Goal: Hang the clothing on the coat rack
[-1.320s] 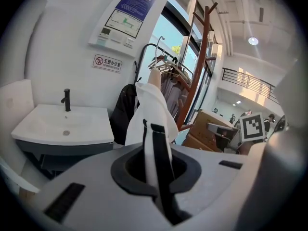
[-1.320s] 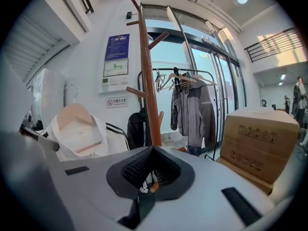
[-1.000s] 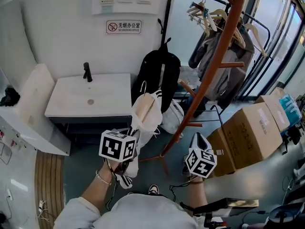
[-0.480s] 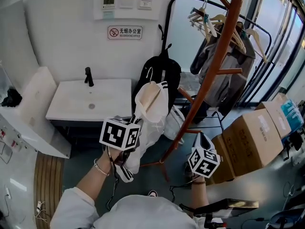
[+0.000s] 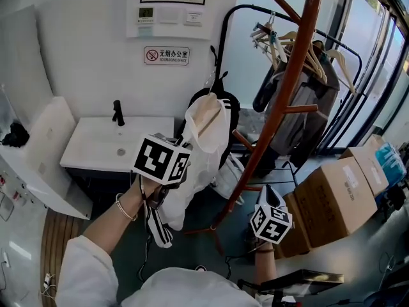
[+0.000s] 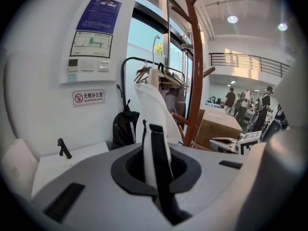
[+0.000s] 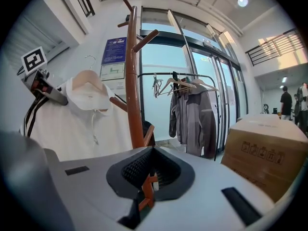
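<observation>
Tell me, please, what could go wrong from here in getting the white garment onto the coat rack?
The left gripper is shut on a striped fold of the white garment, not on the hanger, so the hanger could tilt or slip out. Its hook is apart from the coat rack and might miss a peg. The hem could snag a lower peg.

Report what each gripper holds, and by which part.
The left gripper is shut on the white garment by its black-striped edge. The right gripper holds nothing; the coat rack only shows beyond its jaws.
</observation>
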Tool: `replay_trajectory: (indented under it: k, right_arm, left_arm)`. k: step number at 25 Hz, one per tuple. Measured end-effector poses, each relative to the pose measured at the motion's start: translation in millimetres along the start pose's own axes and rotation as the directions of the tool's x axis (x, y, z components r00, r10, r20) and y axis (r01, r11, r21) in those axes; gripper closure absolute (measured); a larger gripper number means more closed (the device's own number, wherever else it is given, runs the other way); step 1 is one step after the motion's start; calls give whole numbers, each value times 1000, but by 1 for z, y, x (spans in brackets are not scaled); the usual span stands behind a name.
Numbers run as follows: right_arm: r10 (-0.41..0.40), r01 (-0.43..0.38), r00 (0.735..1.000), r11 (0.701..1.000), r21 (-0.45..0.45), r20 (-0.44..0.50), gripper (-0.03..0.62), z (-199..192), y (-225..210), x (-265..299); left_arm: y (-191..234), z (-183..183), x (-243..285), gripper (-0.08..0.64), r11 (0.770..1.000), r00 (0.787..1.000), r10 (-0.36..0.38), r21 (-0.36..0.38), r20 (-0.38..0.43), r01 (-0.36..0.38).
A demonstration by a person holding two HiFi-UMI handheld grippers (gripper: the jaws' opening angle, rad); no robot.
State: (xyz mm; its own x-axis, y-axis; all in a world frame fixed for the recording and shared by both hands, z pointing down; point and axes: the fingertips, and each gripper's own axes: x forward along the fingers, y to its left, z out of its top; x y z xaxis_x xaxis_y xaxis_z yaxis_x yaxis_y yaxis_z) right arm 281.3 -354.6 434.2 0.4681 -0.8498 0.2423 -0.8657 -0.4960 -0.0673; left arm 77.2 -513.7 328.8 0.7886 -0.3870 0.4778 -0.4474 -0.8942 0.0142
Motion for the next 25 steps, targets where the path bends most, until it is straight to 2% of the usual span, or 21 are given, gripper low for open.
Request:
replay_trajectory:
  k: [4, 10, 15, 21, 25]
  right_arm:
    - [7, -7, 1000, 1000, -10, 1, 569, 4, -3, 4]
    - [27, -27, 1000, 1000, -17, -2, 569, 9, -3, 12]
    - [40, -40, 999, 999, -10, -5, 569, 7, -4, 18]
    - [46, -46, 999, 999, -5, -12, 569, 8, -6, 24]
    - [48, -48, 999, 999, 0, -11, 569, 10, -9, 26]
  left_arm:
    - [1, 31, 1, 541, 999, 1000, 14, 32, 6, -14]
    - [8, 82, -2, 540, 990, 996, 82, 117, 19, -83]
    - [-1, 118, -8, 538, 987, 997, 65, 146, 42, -70]
    - [1, 168, -20, 537, 979, 993, 84, 177, 84, -98]
    - [-8, 197, -32, 537, 975, 991, 70, 202, 113, -92]
